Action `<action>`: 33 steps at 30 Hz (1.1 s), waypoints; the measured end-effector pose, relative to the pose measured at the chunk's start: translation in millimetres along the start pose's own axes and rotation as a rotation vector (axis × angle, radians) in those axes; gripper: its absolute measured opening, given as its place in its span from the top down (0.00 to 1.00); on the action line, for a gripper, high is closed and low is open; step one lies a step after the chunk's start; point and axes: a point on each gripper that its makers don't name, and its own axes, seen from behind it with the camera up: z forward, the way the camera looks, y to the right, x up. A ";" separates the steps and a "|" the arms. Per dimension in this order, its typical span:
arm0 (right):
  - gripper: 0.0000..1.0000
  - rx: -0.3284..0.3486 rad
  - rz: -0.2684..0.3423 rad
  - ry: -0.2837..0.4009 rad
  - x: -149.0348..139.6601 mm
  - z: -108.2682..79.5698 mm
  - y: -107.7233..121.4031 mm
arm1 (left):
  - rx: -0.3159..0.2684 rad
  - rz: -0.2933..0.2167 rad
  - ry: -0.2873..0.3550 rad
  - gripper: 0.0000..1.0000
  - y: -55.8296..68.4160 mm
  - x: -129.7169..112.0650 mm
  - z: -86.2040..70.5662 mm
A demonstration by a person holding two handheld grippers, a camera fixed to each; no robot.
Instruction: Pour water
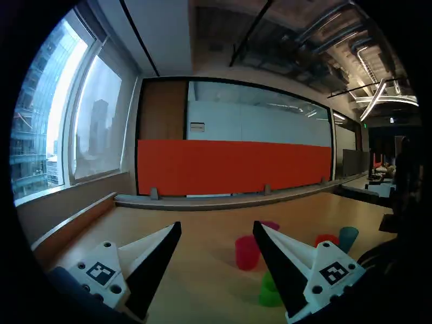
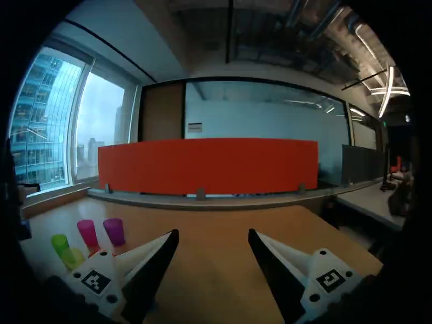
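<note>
1. The only writing I can find is a small notice [image 1: 197, 127] on the far wall above the orange panel [image 1: 232, 166], and it is too small for me to read.
2. Each finger carries a black-and-white square marker [image 1: 101, 271]; it is a pattern, not lettering.
3. In the left gripper view, the left gripper [image 1: 216, 254] has its fingers well apart, with nothing between them but bare wooden table [image 1: 205, 216].
4. The cups stand ahead and to that gripper's right. The pink cup [image 1: 247, 252] sits just beside the right-hand finger, towards the gap. The purple cup [image 1: 271, 224] peeks out behind that finger's tip, and the green cup [image 1: 268, 289] is lower and partly hidden by it.
5. The red cup [image 1: 326, 238] and the teal cup [image 1: 348, 237] stand together farther right, past the same finger.
6. In the right gripper view, the right gripper [image 2: 213, 254] is likewise spread and holding nothing.
7. There the green, pink and purple cups cluster at the low left, beyond its left-hand finger and apart from it.
8. I cannot tell whether any cup holds water.
</note>
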 end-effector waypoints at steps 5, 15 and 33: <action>0.01 -0.052 0.020 0.041 13.0 -0.1 10.6 | 0.044 -0.014 0.054 0.01 -6.6 12.0 3.6; 0.01 -0.112 0.016 0.079 24.4 -0.8 21.4 | 0.091 -0.012 0.107 0.01 -13.4 30.4 8.0; 0.01 -0.132 -0.049 0.062 25.1 -0.2 14.9 | 0.204 0.011 0.144 0.01 -28.1 18.8 4.8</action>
